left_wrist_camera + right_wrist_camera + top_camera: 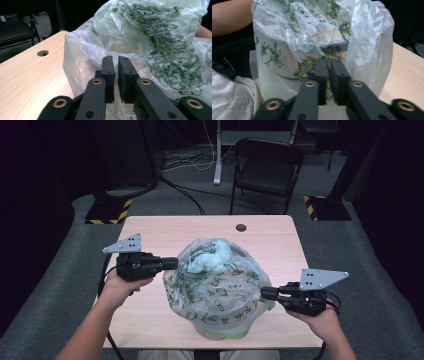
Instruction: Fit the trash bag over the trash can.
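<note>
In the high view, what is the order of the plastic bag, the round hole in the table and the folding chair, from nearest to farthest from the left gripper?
1. The plastic bag, printed with green leaves, lies directly at the tips of the left gripper.
2. The round hole is farther back on the table, toward its far edge.
3. The folding chair stands on the floor beyond the table.

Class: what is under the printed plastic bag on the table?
Under the plastic bag a pale container with a green rim peeks out at the near edge; its contents are covered.
</note>
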The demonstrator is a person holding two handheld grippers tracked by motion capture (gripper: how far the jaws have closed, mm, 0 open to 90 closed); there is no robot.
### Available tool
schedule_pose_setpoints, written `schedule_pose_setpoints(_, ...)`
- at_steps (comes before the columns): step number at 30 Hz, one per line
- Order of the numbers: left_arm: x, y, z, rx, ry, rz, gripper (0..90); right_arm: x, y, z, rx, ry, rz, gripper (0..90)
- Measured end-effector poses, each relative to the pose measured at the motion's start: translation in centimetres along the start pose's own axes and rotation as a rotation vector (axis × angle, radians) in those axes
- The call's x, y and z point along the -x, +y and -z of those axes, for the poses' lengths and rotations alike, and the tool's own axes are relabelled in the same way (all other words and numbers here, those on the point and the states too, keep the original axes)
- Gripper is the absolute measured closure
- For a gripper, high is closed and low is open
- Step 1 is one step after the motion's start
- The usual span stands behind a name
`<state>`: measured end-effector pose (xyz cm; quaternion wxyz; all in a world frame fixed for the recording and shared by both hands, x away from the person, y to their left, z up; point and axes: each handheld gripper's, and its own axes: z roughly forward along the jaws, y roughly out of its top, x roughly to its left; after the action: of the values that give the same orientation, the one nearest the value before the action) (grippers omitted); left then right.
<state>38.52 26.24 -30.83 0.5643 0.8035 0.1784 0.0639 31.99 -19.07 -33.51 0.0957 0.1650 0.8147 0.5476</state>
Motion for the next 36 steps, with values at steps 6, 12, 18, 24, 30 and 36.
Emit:
schedule_pose_setpoints(6,0.5,-0.3,0.4,-0.024,0.019,-0.035,89.7,-0.3,0.0,-0.1,-0.009,0.022,0.017,90.0)
schedule_pose_setpoints(12,0.5,-1.9,1.1,-0.053,0.025,-0.026,89.9,-0.6,-0.8,0.1,-0.033,0.027,0.016,90.0)
schedule_pose_setpoints(18,-0.4,-4.6,0.4,-0.083,0.021,0.031,90.0,0.0,-2.3,-0.6,-0.068,0.02,-0.022,90.0)
schedule_pose_setpoints(24,-1.0,-6.6,-0.9,-0.116,0.006,0.066,90.0,0.9,-3.9,-1.6,-0.12,0.017,-0.057,90.0)
schedule_pose_setpoints(30,-1.0,-7.4,-1.0,-0.127,-0.006,0.078,90.0,1.2,-4.9,-2.0,-0.143,0.027,-0.077,90.0)
schedule_pose_setpoints(36,-0.9,-7.6,-0.5,-0.128,-0.007,0.082,89.9,0.8,-5.1,-1.8,-0.187,0.037,-0.057,90.0)
